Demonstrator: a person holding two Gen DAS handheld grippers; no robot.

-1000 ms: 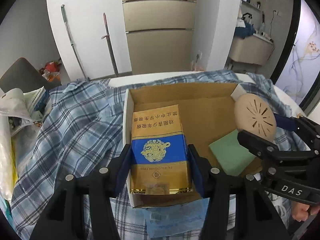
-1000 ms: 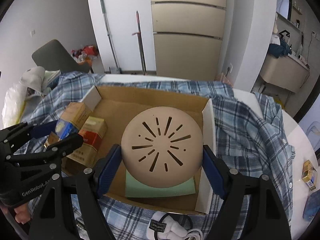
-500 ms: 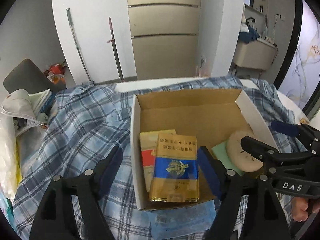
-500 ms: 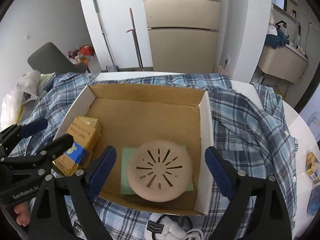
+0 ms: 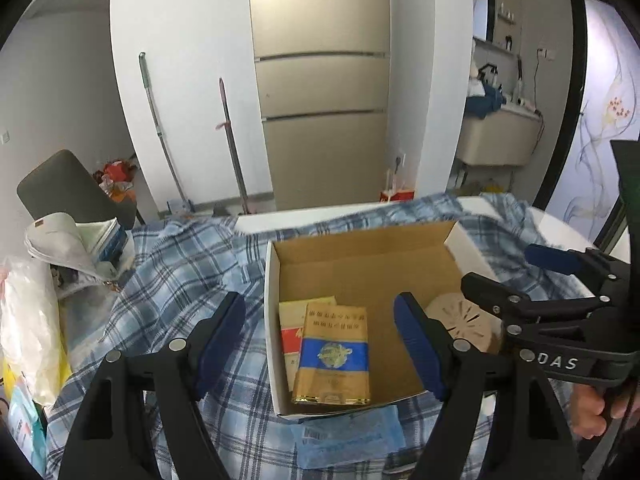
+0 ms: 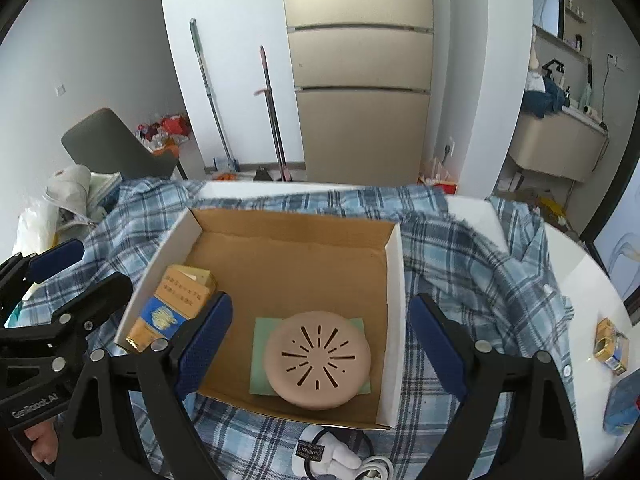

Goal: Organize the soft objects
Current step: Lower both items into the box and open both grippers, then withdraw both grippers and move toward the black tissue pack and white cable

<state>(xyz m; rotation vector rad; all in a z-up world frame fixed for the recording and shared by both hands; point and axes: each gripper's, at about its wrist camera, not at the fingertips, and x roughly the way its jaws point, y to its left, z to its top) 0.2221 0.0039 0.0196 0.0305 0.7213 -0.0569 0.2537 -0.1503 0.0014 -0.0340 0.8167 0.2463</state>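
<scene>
Right wrist view: round beige pad (image 6: 318, 365), smooth, domed, cut with radial slits, lies ahead between the spread fingers of the right gripper (image 6: 320, 346), touching neither
Under the pad: flat pale green square sponge (image 6: 260, 356), its edges showing on both sides
Container: shallow cardboard box (image 6: 394, 304), brown inside, white outside walls, open top, far half bare
Left of the right gripper: gold and blue carton (image 6: 170, 308), glossy, rectangular, lying against the box's left wall
Left wrist view: the same carton (image 5: 334, 356) lies ahead between the wide-open fingers of the left gripper (image 5: 320, 350), gripped by nothing
Only here: a second carton, red and cream (image 5: 292, 332), half covered by the gold one
Pad from the left: partly hidden (image 5: 460, 320) behind the left gripper's right finger and the black frame of the other gripper
Box support: rumpled blue plaid shirt (image 6: 460, 264) spread over a white table (image 6: 580, 320)
Near side of the right gripper: white plush-like item with a black label and cable (image 6: 332, 456)
Far right on the table: small gold and blue packet (image 6: 610, 344)
Near side of the left gripper: blue plastic packet (image 5: 348, 436) just below the box
</scene>
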